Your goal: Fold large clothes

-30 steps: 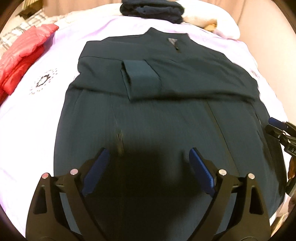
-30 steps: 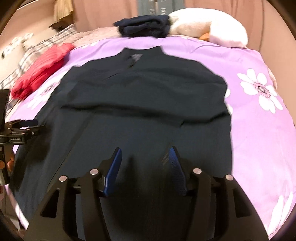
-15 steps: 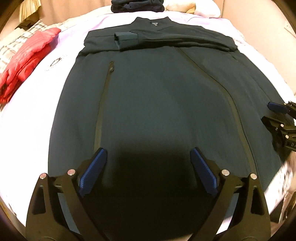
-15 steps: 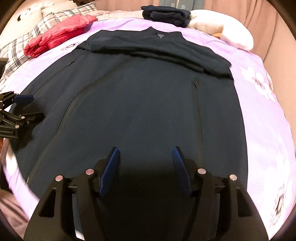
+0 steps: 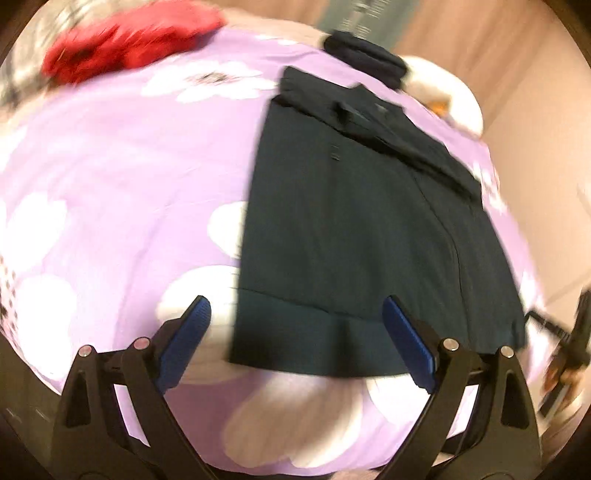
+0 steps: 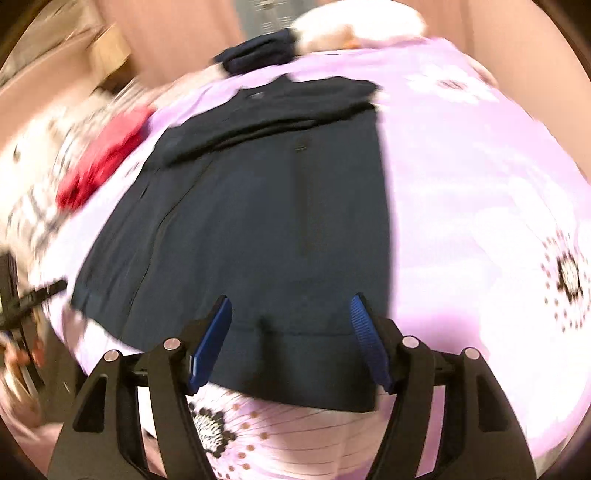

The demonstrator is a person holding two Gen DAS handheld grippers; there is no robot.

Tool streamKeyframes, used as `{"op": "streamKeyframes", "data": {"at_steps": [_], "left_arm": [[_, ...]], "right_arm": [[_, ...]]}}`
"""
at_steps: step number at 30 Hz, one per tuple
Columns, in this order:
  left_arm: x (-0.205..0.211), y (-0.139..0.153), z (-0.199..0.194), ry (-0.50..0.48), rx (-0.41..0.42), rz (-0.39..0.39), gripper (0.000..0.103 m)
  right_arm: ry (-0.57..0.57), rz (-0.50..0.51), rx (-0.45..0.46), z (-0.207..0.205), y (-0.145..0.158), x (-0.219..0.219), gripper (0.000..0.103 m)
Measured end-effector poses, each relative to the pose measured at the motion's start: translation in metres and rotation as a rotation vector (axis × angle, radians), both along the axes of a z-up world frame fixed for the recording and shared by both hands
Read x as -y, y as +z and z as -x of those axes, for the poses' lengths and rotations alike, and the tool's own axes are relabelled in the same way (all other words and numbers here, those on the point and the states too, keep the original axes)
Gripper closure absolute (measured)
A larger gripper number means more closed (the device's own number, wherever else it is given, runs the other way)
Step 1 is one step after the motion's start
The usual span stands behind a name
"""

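Dark navy zip jacket (image 6: 266, 206) flat on lilac flower-print bedspread (image 6: 461, 177).
My right gripper (image 6: 291, 332), blue pads, jaws opening over hem, nothing gripped; red puffy garment (image 6: 103, 158) far left.

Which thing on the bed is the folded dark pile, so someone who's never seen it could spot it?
Start at the purple flowered bedspread and look to its far end, past the collar of the big dark jacket spread flat. The folded dark pile sits there against the white pillow. Unlike the jacket it is small and stacked, and unlike the red garment it is navy.
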State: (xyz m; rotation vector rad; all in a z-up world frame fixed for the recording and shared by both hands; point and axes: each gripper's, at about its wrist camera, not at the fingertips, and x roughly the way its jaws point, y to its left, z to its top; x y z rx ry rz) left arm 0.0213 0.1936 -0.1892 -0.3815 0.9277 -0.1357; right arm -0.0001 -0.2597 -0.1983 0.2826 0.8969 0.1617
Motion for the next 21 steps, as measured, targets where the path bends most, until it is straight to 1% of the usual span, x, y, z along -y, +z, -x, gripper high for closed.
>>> {"op": "streamKeyframes", "data": {"at_steps": [1,3,5,7,8,11,14,18,20,21], "left_arm": [[-0.007,-0.002,-0.004,0.004,-0.005,0.043,0.008],[-0.016,-0.006,-0.008,0.023,-0.007,0.095,0.008],[-0.024,-0.014,-0.014,0.018,-0.021,0.185,0.008],[-0.028,-0.022,-0.02,-0.001,-0.036,0.257,0.008],[-0.028,-0.025,-0.023,-0.006,-0.042,0.276,0.008],[-0.022,-0.031,-0.033,-0.04,-0.055,0.309,0.008],[-0.014,-0.031,-0.047,-0.084,-0.059,0.333,0.006],[-0.009,-0.034,-0.076,-0.105,-0.072,0.347,0.005],[-0.006,-0.034,-0.087,-0.112,-0.077,0.368,0.005],[-0.006,-0.035,-0.09,-0.114,-0.079,0.373,0.005]], "right_arm": [[-0.027,-0.044,-0.007,-0.002,-0.001,0.009,0.035],[-0.062,-0.107,-0.012,-0.003,-0.004,0.021,0.035],[-0.091,-0.148,-0.03,-0.006,-0.009,0.029,0.035],[-0.104,-0.214,-0.06,-0.009,-0.018,0.035,0.035],[-0.107,-0.239,-0.072,-0.01,-0.02,0.036,0.035],[-0.111,-0.288,-0.093,-0.012,-0.029,0.036,0.031],[-0.096,-0.324,-0.099,-0.015,-0.031,0.038,0.03],[-0.061,-0.325,-0.102,-0.029,-0.031,0.037,0.03],[-0.074,-0.356,-0.089,-0.039,-0.032,0.044,0.03],[-0.082,-0.387,-0.088,-0.046,-0.034,0.048,0.03]]}}
